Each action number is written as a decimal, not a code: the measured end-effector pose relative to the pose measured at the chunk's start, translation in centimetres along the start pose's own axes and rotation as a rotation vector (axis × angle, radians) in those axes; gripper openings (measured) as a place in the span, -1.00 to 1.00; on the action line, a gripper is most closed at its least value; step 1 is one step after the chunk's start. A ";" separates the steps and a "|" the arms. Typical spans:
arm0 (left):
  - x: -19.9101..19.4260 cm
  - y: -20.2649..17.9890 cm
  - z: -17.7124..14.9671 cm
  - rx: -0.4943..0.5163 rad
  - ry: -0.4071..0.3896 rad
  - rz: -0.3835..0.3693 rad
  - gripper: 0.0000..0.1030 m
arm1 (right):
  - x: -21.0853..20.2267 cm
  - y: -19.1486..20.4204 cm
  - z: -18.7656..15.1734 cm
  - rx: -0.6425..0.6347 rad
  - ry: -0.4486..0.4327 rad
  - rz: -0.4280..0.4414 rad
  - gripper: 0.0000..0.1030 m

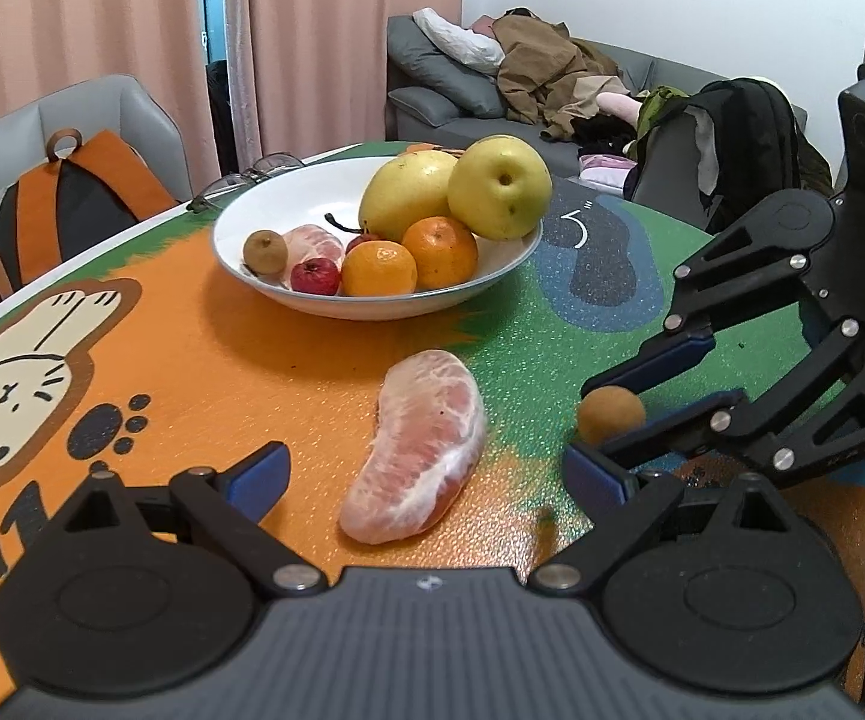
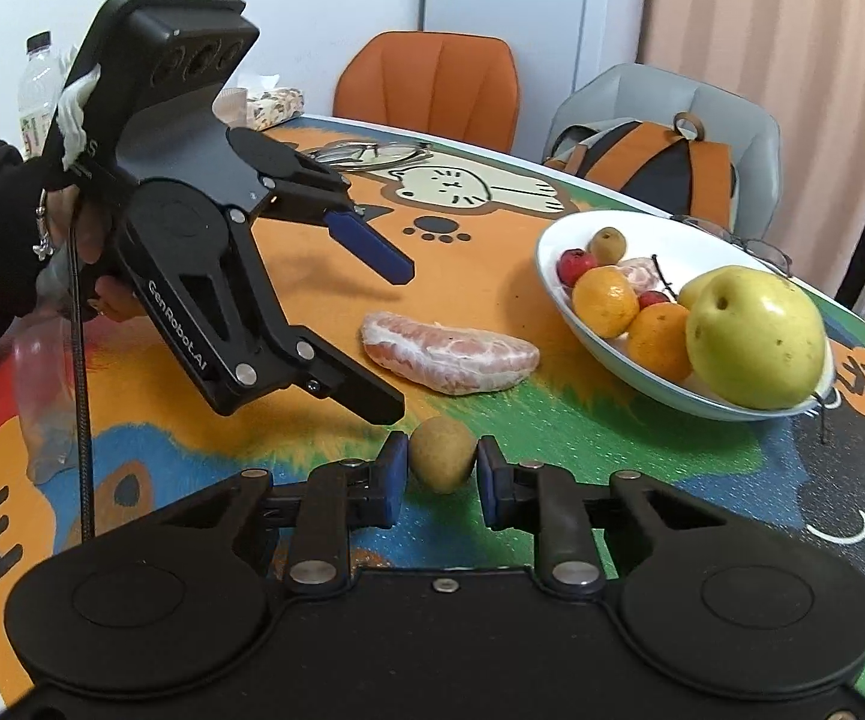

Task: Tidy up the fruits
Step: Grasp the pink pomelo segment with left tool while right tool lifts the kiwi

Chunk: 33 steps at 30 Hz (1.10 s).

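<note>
A peeled pomelo segment (image 1: pixel 417 447) lies on the table between the fingers of my open left gripper (image 1: pixel 426 468); it also shows in the right wrist view (image 2: pixel 450 354). My right gripper (image 2: pixel 437 468) brackets a small brown longan (image 2: pixel 441 459), its pads at the fruit's sides, seemingly touching; the longan also shows in the left wrist view (image 1: pixel 609 414). A white bowl (image 1: pixel 510 264) holds two yellow pears, two oranges, red berries, a pomelo piece and another longan; it also shows in the right wrist view (image 2: pixel 552 252).
A colourful cat-print mat (image 1: pixel 222 360) covers the table. Eyeglasses (image 1: pixel 252 174) lie behind the bowl. A chair with an orange backpack (image 1: pixel 66 198) stands at the table's far left. A plastic bottle (image 2: pixel 36 90) stands far left in the right wrist view.
</note>
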<state>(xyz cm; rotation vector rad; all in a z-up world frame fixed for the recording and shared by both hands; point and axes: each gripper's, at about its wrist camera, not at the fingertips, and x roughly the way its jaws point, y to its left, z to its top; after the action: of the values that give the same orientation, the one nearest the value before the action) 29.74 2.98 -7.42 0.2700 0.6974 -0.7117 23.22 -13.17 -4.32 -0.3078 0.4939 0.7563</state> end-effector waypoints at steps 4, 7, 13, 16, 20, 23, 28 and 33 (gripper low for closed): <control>0.7 -0.3 0.3 0.010 0.010 0.003 0.87 | -0.5 -0.3 -0.1 0.017 0.001 -0.007 -0.56; 1.1 -0.7 0.3 0.019 0.018 -0.004 0.87 | -0.9 -0.7 0.0 0.025 0.006 -0.016 -0.56; 2.1 -1.3 0.5 0.041 0.044 0.005 0.87 | -2.3 -2.1 0.6 0.038 -0.018 -0.054 -0.56; 2.4 -1.2 0.6 0.028 0.041 -0.003 0.87 | -3.1 -2.9 0.9 0.047 -0.037 -0.070 -0.56; 2.5 -1.3 0.8 0.017 0.037 0.005 0.81 | -3.7 -3.5 1.3 0.048 -0.055 -0.088 -0.56; 2.6 -1.3 1.1 0.013 0.036 0.008 0.61 | -4.2 -3.9 1.6 0.050 -0.068 -0.100 -0.56; 2.4 -1.4 1.8 -0.008 0.043 0.034 -0.21 | -4.9 -4.7 2.2 0.061 -0.101 -0.117 -0.56; 2.4 -1.8 1.9 0.006 0.044 0.051 -0.23 | -5.2 -5.2 2.9 0.053 -0.119 -0.133 -0.56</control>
<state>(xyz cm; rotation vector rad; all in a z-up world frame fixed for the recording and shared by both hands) 30.71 -0.40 -7.59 0.3084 0.7275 -0.6609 24.55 -18.51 1.34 -0.2422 0.3762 0.6274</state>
